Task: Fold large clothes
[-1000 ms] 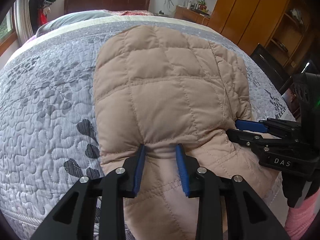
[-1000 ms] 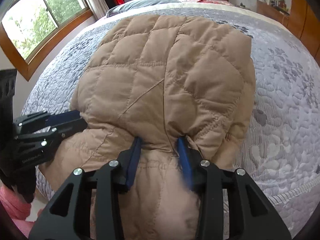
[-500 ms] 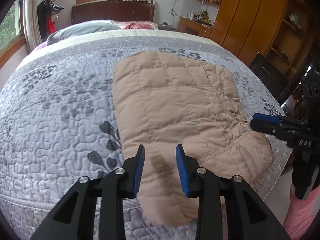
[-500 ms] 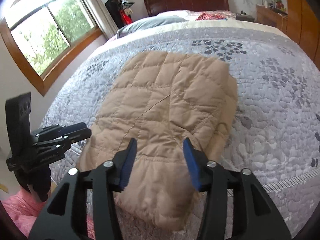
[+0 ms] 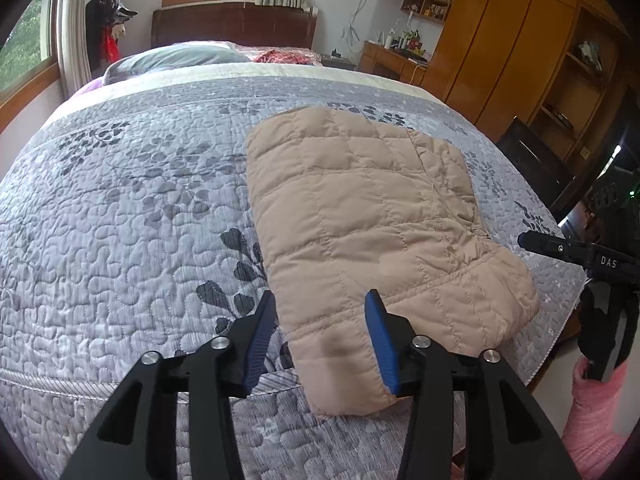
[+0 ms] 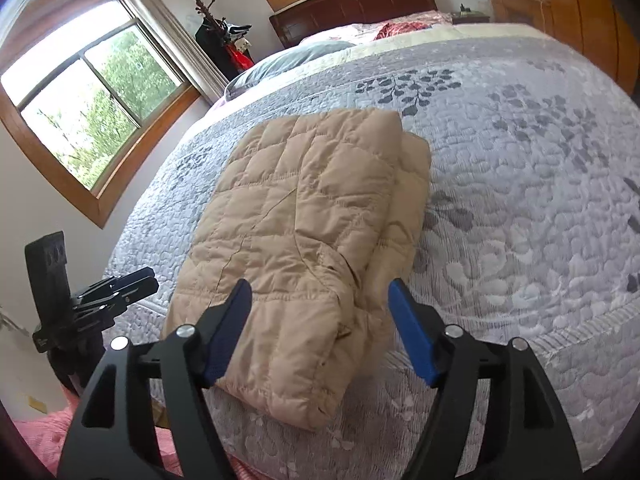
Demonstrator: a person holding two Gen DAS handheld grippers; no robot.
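Observation:
A tan quilted puffer jacket lies folded into a thick rectangle near the foot edge of the bed; it also shows in the right wrist view. My left gripper is open and empty, held above and just short of the jacket's near left corner. My right gripper is open and empty, held above the jacket's near right end. Each gripper shows at the edge of the other's view: the right one, the left one.
The bed has a grey floral quilted bedspread with pillows and a dark headboard at the far end. Wooden wardrobes stand to the right, windows to the left. The foot edge of the bed is close below.
Both grippers were shut on the jacket's near hem, let go, opened wider and drew back and up. The jacket now lies flat and folded on the bed.

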